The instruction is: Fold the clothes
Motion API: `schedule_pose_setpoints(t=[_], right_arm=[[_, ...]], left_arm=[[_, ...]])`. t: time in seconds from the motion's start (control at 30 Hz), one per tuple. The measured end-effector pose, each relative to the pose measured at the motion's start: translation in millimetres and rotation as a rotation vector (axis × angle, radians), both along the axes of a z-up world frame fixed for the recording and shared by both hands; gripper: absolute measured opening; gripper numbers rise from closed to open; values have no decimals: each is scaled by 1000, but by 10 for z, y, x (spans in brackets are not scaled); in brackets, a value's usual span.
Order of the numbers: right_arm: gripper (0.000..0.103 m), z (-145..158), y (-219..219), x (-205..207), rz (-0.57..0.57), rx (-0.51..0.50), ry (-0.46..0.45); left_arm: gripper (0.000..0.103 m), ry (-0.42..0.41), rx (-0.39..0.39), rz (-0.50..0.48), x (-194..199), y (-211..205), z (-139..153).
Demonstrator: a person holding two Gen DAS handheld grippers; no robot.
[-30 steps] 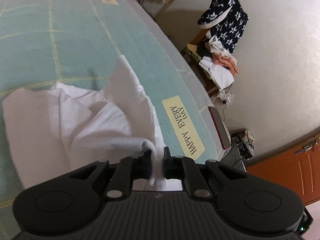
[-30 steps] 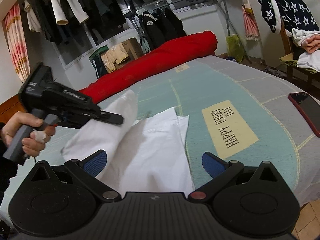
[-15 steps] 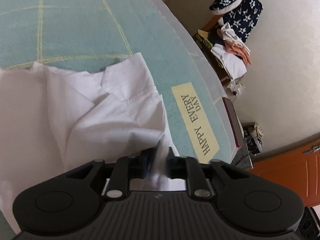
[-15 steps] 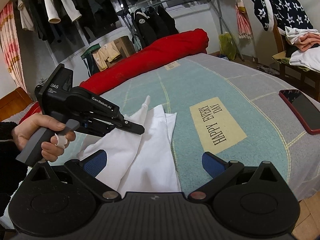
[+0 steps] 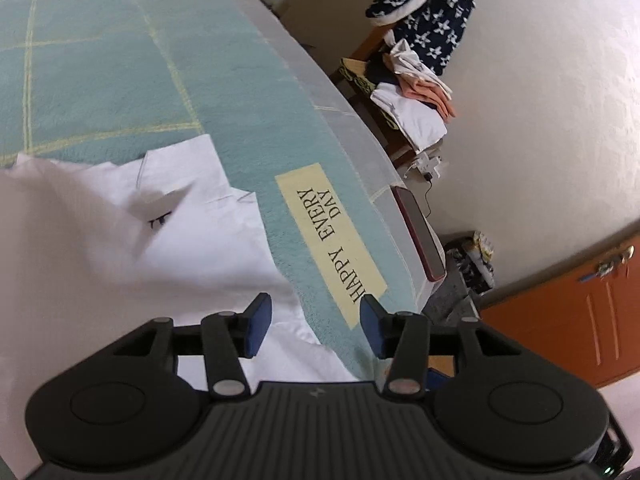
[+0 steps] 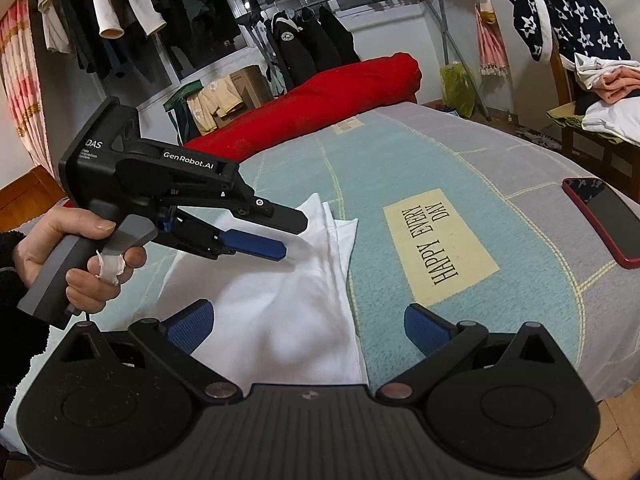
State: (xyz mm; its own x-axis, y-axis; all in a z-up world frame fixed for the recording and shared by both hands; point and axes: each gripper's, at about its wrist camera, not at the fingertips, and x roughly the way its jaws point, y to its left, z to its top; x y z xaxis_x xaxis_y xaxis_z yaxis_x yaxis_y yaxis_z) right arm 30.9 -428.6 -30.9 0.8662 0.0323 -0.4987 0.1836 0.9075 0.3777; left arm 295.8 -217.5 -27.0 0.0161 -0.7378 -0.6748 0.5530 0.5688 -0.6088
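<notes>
My right gripper [image 6: 306, 330] hangs low over the near edge of the bed [image 6: 400, 160], jaws wide apart and empty; the white shirt [image 6: 280, 304] lies flat on the blanket just under and ahead of its left finger; my left gripper [image 6: 290, 236] hovers above the shirt's far part, its jaws opening with no cloth between them; in the left wrist view the shirt [image 5: 160, 248] spreads below and left of that gripper [image 5: 316, 326]; beyond, to the right, sits the "HAPPY EVERY DAY" label [image 6: 438, 244]; the phone [image 6: 604, 218] lies well apart.

The shirt [image 6: 288, 280] lies on the bed [image 6: 400, 152], left of the phone [image 6: 604, 216].
</notes>
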Motion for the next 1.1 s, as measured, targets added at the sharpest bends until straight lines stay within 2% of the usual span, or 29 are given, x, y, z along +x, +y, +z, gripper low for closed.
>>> schedule_pose_setpoints(t=[0.1,0.2,0.43,0.57,0.77,0.87,1.0,1.1], right_arm=[[103,9,-4,-8,-1,-3,0],[103,10,-19,-10,-4,5,-3],[103,-28,-10,33,15,42,6],[103,-20,-74,-10,29,98,6],[103,-25,-281,-108,-33,184,-7],[103,-9,-250,-106,-22,158,-12],[103,16,-84,-77,43,72,3],[103,-24,24,-67,103,78,12]], left_arm=[[49,-56,-4,-6,-43,76,95],[55,-150,14,-15,-126,248,205],[57,-364,149,-62,-573,637,213],[58,-523,198,-152,-1069,813,195],[62,-800,282,-383,-1862,923,92],[61,-918,366,-428,-2030,898,-23],[61,-1063,459,-465,-2162,871,-162],[58,-1160,525,-474,-2212,851,-245]])
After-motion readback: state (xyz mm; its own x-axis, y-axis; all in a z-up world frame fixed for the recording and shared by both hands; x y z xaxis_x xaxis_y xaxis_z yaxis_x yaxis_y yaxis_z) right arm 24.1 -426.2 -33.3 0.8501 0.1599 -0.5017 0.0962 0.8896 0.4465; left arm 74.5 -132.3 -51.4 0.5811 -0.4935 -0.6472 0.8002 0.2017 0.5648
